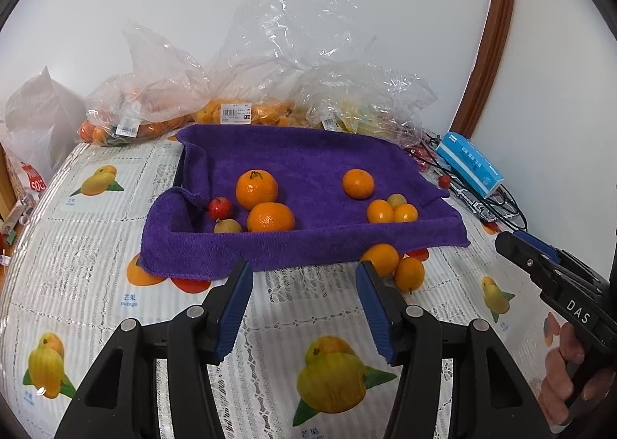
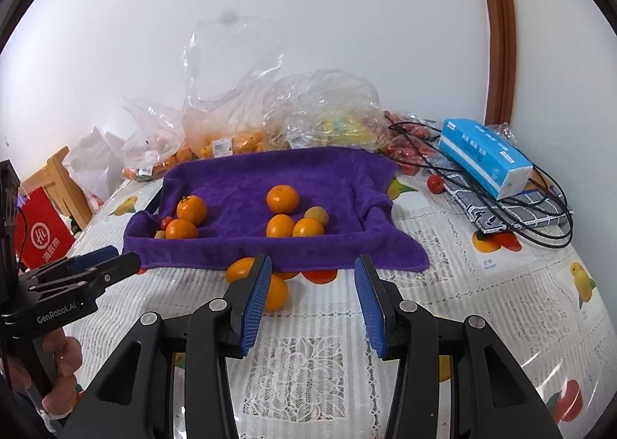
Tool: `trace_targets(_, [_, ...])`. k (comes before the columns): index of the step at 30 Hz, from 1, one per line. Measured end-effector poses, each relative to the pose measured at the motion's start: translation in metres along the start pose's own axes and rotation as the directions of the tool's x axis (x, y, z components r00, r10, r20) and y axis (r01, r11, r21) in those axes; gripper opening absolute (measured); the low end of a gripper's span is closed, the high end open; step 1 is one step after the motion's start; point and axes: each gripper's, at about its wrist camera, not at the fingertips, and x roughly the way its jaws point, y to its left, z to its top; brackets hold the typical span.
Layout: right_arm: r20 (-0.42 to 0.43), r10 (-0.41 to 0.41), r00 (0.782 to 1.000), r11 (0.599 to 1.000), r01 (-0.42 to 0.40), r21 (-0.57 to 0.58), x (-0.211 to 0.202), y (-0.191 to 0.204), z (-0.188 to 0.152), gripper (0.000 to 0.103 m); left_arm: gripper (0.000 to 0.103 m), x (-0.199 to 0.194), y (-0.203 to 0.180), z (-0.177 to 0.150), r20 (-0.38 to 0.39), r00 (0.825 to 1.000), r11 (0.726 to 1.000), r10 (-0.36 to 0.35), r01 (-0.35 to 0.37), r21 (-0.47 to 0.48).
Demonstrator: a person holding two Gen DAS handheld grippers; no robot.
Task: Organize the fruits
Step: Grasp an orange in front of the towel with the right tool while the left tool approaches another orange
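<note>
A purple towel [image 1: 308,153] lines a shallow tray. On it lie two large oranges [image 1: 256,188], a small red fruit [image 1: 220,207] and a yellowish one on the left, and an orange [image 1: 358,183] with several small ones [image 1: 380,211] on the right. Two loose oranges [image 1: 380,259] sit on the tablecloth against the towel's front edge. My left gripper [image 1: 304,284] hovers open and empty just left of them. My right gripper [image 2: 312,284] is also open and empty, with the same two oranges [image 2: 275,292] partly hidden behind its left finger [image 2: 254,300].
Clear plastic bags of fruit [image 1: 154,107] line the wall behind the tray. A blue tissue pack [image 2: 482,157], black cables and a cherry tomato [image 2: 435,182] lie at the right. A red bag [image 2: 42,230] and a wooden chair stand off the table's left edge.
</note>
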Motion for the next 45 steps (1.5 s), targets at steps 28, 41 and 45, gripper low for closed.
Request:
trace_targets(28, [-0.104, 0.062, 0.993, 0.998, -0.060, 0.019, 0.049, -0.003, 0.002, 0.045, 0.053, 0.023, 0.014, 0.007, 0.011, 1.000, 0.999, -0.013, 0.013, -0.043])
trace_targets(41, [-0.154, 0.079, 0.985, 0.997, -0.077, 0.021, 0.070, -0.003, -0.007, 0.045, 0.053, 0.039, 0.020, 0.001, -0.017, 1.000, 0.998, -0.025, 0.023, -0.063])
trace_targets(45, [-0.165, 0.128, 0.978, 0.992, -0.124, 0.031, 0.072, 0.003, -0.010, 0.045, 0.053, 0.040, 0.021, 0.001, -0.018, 1.000, 0.998, -0.025, 0.024, -0.065])
